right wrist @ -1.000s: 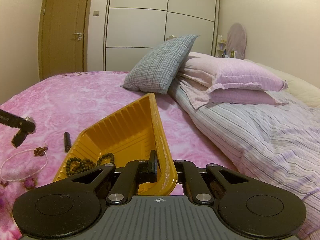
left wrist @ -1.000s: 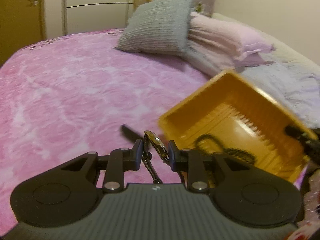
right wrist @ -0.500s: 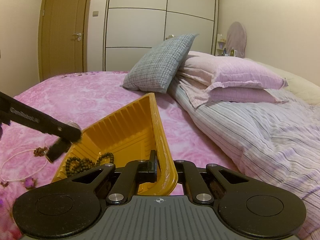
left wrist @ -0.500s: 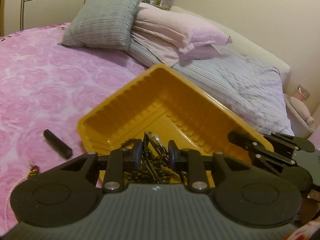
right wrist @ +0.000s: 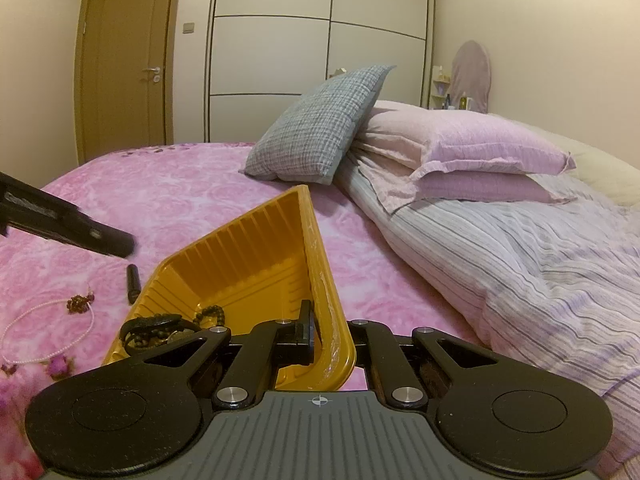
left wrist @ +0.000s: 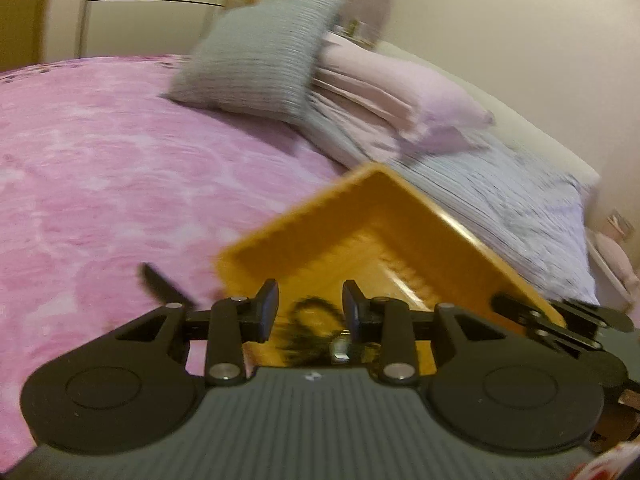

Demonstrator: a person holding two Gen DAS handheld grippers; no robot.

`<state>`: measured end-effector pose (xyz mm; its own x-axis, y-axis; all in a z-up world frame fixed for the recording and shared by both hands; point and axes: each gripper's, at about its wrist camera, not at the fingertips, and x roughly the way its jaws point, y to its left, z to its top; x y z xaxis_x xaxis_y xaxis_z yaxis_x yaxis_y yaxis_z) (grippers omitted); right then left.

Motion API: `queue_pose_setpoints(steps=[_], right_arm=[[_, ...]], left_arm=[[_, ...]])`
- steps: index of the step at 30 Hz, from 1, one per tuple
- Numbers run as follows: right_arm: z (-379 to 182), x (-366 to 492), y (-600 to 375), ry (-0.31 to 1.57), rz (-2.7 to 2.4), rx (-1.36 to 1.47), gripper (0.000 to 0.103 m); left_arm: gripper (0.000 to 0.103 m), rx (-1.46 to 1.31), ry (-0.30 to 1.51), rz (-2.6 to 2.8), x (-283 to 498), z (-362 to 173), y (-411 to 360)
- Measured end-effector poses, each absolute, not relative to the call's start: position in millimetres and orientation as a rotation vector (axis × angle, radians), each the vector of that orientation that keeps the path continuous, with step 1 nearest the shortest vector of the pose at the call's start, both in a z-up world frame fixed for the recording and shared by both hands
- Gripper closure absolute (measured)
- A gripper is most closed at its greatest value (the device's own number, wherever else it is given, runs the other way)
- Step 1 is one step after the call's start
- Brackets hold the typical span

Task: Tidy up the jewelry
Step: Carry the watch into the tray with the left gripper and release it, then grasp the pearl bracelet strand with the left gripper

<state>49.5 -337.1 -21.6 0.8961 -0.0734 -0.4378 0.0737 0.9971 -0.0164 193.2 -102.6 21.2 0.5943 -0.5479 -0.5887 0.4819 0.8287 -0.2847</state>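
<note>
Pinching the yellow tray (right wrist: 256, 248) rim, right claw (right wrist: 332, 336) tilts its far corner up; left claw (left wrist: 310, 304) just opened, empty.

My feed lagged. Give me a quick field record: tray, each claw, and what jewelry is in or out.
tray: yellow tray on the pink bedspread
right claw: shut on the tray's near rim
left claw: just opened, nothing between its jaws, above the tray
in tray: watch, dark bead bracelet
on bedspread: pearl necklace, small black stick
</note>
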Motion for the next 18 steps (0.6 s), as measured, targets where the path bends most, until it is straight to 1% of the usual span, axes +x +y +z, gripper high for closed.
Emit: queue_pose_setpoints(steps=[11,18], right_arm=[[-21.6,49.4,-336.8,0.454,-0.077,-0.004,0.097],[-20.6,49.2,-337.2,0.455,-0.077,-0.006,0.097]], left_arm=[[0.072,-0.128,0.72,-0.348,203.9,15.1,-4.1],[0.072,-0.094,0.765,-0.302,190.7,-9.6,22.1]])
